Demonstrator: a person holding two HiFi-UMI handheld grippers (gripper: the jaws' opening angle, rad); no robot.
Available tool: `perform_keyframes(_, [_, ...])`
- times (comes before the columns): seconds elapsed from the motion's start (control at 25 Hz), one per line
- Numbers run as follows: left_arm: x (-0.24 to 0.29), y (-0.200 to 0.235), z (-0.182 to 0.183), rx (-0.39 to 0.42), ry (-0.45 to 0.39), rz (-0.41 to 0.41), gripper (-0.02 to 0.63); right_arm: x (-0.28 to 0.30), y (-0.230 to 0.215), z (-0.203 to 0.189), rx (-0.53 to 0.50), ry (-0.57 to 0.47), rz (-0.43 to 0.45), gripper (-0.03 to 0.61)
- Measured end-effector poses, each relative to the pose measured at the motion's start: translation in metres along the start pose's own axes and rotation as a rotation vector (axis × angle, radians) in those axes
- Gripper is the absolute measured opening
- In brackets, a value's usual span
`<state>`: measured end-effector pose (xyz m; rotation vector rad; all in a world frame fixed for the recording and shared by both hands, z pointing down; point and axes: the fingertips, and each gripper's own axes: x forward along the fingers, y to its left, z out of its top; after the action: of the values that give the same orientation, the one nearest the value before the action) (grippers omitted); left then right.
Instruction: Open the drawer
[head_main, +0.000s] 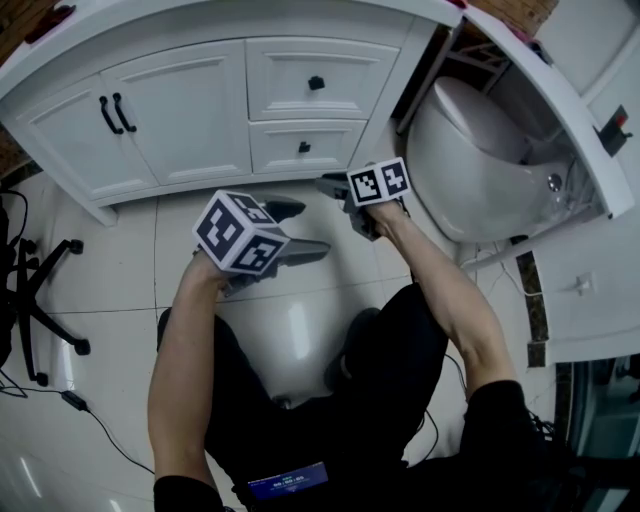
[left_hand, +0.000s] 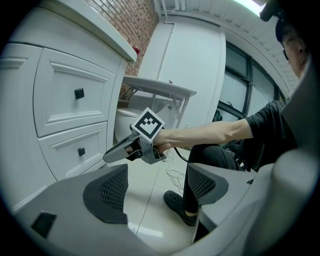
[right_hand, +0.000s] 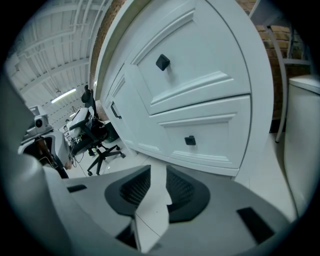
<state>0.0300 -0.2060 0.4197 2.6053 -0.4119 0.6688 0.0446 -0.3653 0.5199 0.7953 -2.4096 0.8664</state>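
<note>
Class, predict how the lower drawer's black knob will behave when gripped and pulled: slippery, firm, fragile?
The knob is small and square: its flat sides probably give good purchase, but a shallow grip may slip. It looks rigid, unlikely to flex. The lower drawer, shut flush, should slide straight out rather than tip.

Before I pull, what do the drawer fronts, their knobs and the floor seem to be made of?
Drawer fronts: probably painted wood or board; smooth white satin, moulded panel frames.
Knobs: small, square, matte black; metal or plastic, unclear.
Floor: glazed tile, glossy, with grout lines and reflections.
</note>
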Motion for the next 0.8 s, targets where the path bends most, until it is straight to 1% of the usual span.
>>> perform_keyframes(0.24, [0.003,0.007,0.0,-0.008,0.003,-0.001,0.374,0.017,-0.011,0.005,-0.003,-0.003,-0.02,0.149])
perform_keyframes(0.48, [0.008,0.012,0.002,-0.008,0.006,-0.006,0.374,0.035,-0.022,0.008,-0.002,0.009,-0.05,0.15])
perform_keyframes(0.68, [0.008,0.021,0.002,-0.015,0.005,-0.001,0.374,0.044,-0.037,0.016,0.021,-0.01,-0.081,0.153])
perform_keyframes(0.8, [0.009,0.025,0.003,-0.021,0.002,0.004,0.374,0.051,-0.045,0.019,0.034,-0.016,-0.089,0.169])
